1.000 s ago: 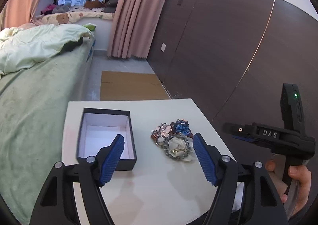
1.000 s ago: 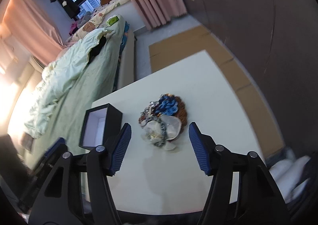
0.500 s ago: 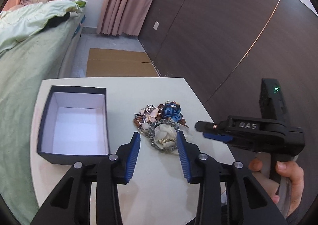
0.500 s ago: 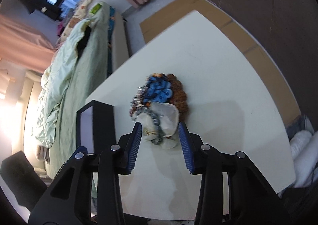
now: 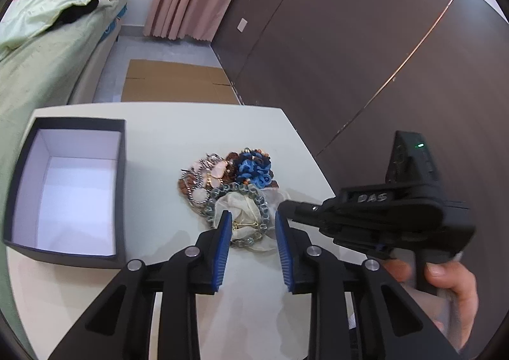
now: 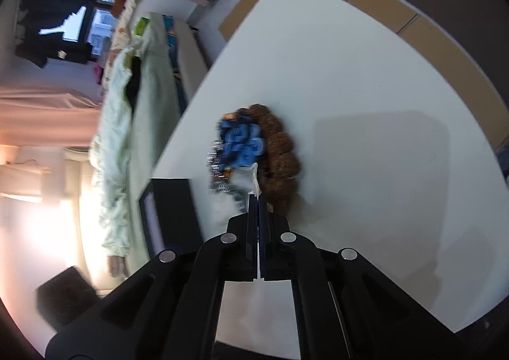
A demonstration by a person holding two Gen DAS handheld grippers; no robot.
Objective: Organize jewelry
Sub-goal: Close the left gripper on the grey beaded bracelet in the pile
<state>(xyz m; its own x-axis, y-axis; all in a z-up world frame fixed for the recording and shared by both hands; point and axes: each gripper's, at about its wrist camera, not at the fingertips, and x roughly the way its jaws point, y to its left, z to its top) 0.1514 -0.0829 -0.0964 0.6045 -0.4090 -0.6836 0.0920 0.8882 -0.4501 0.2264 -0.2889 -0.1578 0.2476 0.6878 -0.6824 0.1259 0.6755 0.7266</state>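
**Operator A:** Where is the task item located?

**Operator B:** The tangled pile of jewelry (image 5: 233, 193) — blue rings, brown beads, pink stones, a grey bead chain and a sheer cream fabric pouch (image 5: 246, 213) — lies near the middle of the white rectangular table (image 5: 178, 130). The open black box with a white interior (image 5: 68, 191) stands on the same table, apart from the pile on its left side in the left wrist view.

**Operator A:** What is the condition of the right gripper (image 6: 257, 201)?

**Operator B:** Its jaws have just been closing and now meet. A thin edge of the cream pouch appears pinched at the tips, against the brown beads (image 6: 280, 150).

**Operator A:** And the left gripper (image 5: 251, 223)?

**Operator B:** Its jaws have just been closing to a narrow gap. The blue pads (image 5: 222, 248) flank the near edge of the pouch without pressing on it. The right hand (image 5: 445, 283) holds its tool just beside it.
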